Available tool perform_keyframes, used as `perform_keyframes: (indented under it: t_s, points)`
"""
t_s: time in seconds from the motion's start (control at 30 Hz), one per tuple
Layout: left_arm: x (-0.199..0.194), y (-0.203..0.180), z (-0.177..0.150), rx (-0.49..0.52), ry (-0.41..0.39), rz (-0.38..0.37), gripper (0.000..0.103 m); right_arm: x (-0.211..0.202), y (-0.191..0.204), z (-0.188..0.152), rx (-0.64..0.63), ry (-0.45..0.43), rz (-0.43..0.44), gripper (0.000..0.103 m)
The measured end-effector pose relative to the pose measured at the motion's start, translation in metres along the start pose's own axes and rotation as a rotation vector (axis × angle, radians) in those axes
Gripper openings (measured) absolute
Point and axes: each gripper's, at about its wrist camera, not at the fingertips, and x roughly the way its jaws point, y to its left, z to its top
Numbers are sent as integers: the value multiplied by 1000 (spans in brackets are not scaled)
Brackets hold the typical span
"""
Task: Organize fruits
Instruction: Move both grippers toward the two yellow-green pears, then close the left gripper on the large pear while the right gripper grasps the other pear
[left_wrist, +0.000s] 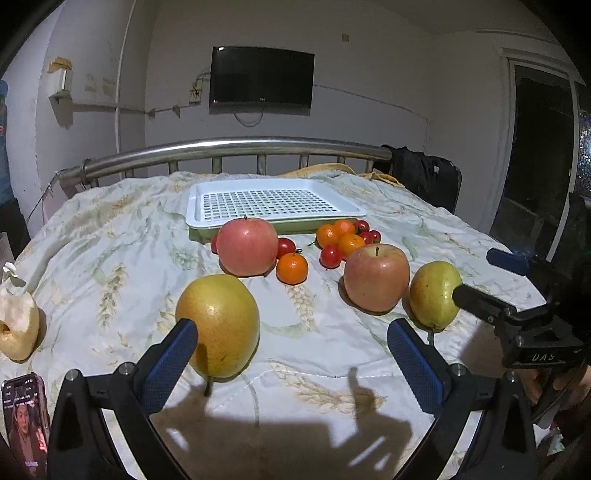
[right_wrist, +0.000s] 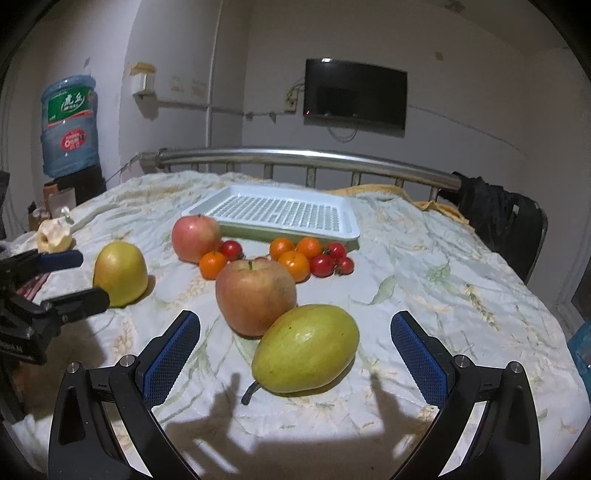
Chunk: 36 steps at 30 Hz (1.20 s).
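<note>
On the bedspread lie two red apples (left_wrist: 246, 246) (left_wrist: 376, 277), two yellow-green pears (left_wrist: 218, 325) (left_wrist: 435, 293), several small oranges (left_wrist: 291, 267) and several cherry tomatoes (left_wrist: 330, 256). A white slotted tray (left_wrist: 275, 201) stands behind them. My left gripper (left_wrist: 291, 345) is open, its left finger beside the near pear. My right gripper (right_wrist: 295, 336) is open around the other pear (right_wrist: 306, 349), not touching it. Each gripper shows in the other's view: the right (left_wrist: 476, 277), the left (right_wrist: 79, 275).
A half-eaten pear (left_wrist: 16, 328) and a phone (left_wrist: 24, 417) lie at the left edge of the bed. A metal bed rail (left_wrist: 229, 146) runs behind the tray. A black bag (left_wrist: 424, 173) sits at the back right, a water jug (right_wrist: 70, 123) at the left.
</note>
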Motion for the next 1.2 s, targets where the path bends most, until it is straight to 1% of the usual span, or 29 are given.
perform_keyframes:
  t_s: [0.17, 0.27, 0.4, 0.6, 0.87, 1.1, 1.2]
  points:
    - [3, 16, 9, -43, 46, -15, 103, 9, -1, 3, 20, 103, 59, 103]
    - [8, 25, 10, -60, 66, 9, 103, 15, -4, 5, 51, 158, 85, 103]
    - [16, 37, 8, -108, 99, -2, 103, 21, -5, 3, 53, 205, 78, 103]
    - [29, 48, 9, -132, 136, -5, 103, 34, -8, 0, 55, 268, 80, 103]
    - [51, 54, 10, -148, 187, 5, 103, 51, -18, -3, 95, 319, 74, 103]
    - [61, 56, 11, -161, 215, 24, 95, 61, -25, -6, 99, 345, 72, 103]
    - [63, 55, 12, -163, 217, 28, 93, 63, -27, -6, 111, 344, 79, 99]
